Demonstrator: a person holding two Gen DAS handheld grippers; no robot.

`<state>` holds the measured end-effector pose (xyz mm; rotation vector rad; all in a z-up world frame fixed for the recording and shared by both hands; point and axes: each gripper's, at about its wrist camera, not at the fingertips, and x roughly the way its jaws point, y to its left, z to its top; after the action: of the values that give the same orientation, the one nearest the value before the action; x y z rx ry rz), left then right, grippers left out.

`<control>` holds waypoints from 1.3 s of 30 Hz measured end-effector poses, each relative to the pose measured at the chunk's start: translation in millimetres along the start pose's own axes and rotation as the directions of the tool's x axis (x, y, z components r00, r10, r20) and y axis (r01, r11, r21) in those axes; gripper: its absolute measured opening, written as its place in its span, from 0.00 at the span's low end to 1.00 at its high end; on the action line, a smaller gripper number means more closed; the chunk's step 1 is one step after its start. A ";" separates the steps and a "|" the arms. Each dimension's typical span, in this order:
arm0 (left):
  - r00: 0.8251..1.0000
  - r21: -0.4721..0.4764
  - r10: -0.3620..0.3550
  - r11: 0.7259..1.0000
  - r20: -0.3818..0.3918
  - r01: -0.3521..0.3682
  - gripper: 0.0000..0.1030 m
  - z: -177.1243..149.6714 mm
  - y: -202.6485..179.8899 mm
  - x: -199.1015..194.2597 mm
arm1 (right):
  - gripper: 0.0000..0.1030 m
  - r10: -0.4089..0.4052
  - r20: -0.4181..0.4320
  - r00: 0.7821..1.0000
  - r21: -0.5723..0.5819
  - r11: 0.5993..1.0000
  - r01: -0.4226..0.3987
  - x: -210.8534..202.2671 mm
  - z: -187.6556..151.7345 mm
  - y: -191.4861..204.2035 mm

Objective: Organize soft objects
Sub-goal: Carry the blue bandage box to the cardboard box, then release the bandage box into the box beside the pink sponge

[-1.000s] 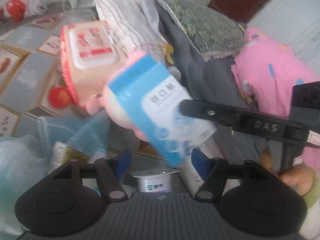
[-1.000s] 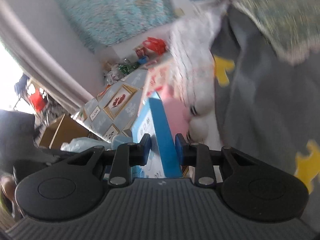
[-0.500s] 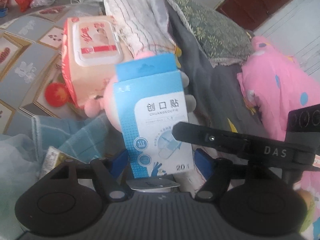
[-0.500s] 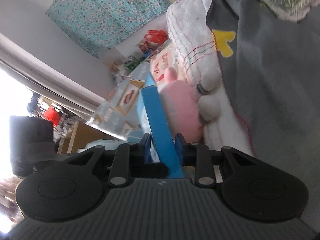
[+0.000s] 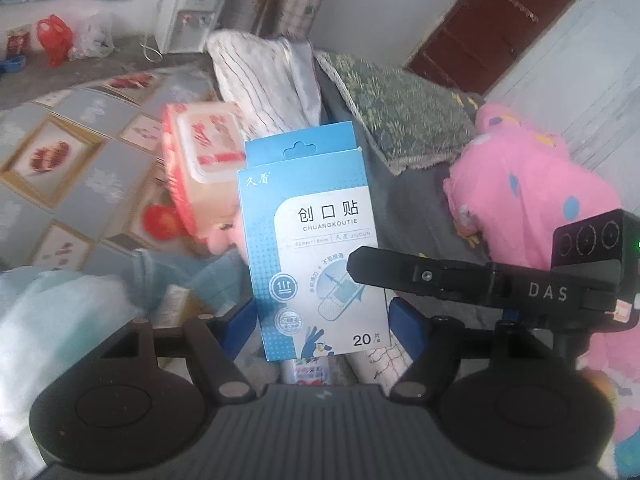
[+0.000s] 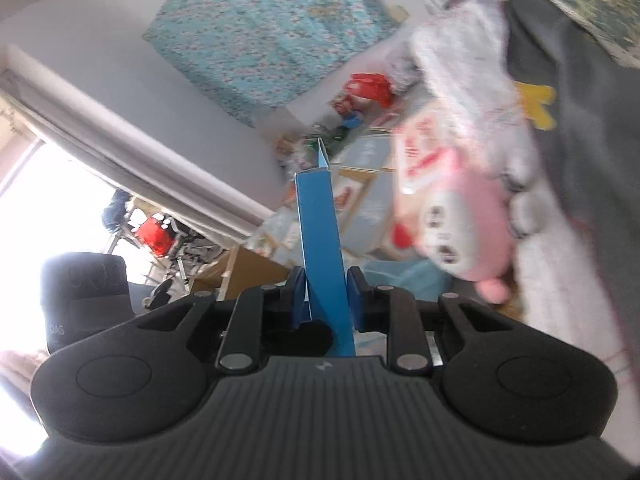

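Furthest left, the bed's patterned mat [image 5: 68, 168] carried the clutter still to be sorted: a pale blue towel [image 5: 52, 312], then a red-and-white pack of wet wipes [image 5: 200, 160] with a pink plush toy [image 5: 232, 236] tucked just beneath it. Moving in, the left tongs [image 5: 320, 324] stood wide, and had just been opening further. The plaster box [image 5: 316, 240] rose upright between their blue pads [image 5: 240, 324], though whether the pads touched it I could not quite tell; it looked as if they had let it go. The box sat there because the right tongs [image 5: 360, 264] reached in from the right side and took it over. Seen from their own camera, those right tongs [image 6: 325, 292] were narrow and had just been closing, pinching the box's thin blue edge [image 6: 320, 240] between them. That seemed a hand-over, so the box could be carried off. Furthest right lay a grey blanket [image 5: 416, 208] and pink bedding [image 5: 532, 200].
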<state>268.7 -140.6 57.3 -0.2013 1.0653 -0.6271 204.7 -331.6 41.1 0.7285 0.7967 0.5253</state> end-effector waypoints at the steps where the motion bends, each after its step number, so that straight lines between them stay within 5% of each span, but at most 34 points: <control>1: 1.000 -0.005 0.009 1.000 0.015 -0.009 0.72 -1.1 2.4 -11.9 | 0.21 0.020 0.001 1.000 -0.011 1.000 -0.020 3.3 -1.1 10.5; 6: 0.987 -0.024 0.124 0.992 0.102 -0.122 0.72 -14.2 26.1 -81.3 | 0.21 0.130 -0.038 0.991 -0.065 0.989 -0.132 39.8 -7.6 65.8; 13: 0.944 -0.187 0.294 0.946 0.148 -0.266 0.72 -35.7 107.4 -154.8 | 0.21 0.266 -0.187 0.946 -0.059 0.958 -0.281 152.3 -27.3 138.9; 21: 0.929 -0.368 0.351 0.885 0.122 -0.286 0.72 -54.3 225.3 -189.6 | 0.21 0.279 -0.308 0.909 0.018 0.957 -0.288 280.2 -57.4 182.6; 27: 0.935 -0.399 0.340 0.874 0.096 -0.277 0.72 -46.9 282.2 -181.1 | 0.25 0.201 -0.292 0.935 -0.038 0.974 -0.221 330.4 -63.7 196.9; 31: 0.939 -0.430 0.342 0.853 0.034 -0.295 0.71 -46.3 314.1 -160.2 | 0.50 0.121 -0.248 0.961 -0.117 0.981 -0.153 329.2 -66.6 200.1; 39: 0.946 -0.433 0.323 0.852 -0.007 -0.294 0.67 -50.0 329.0 -137.3 | 0.50 0.099 -0.201 0.975 -0.188 0.972 -0.137 300.6 -52.5 189.6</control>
<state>305.7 211.2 -10.1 -0.4218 1.1329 -0.0844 314.0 10.1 23.0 0.5453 0.8663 0.7810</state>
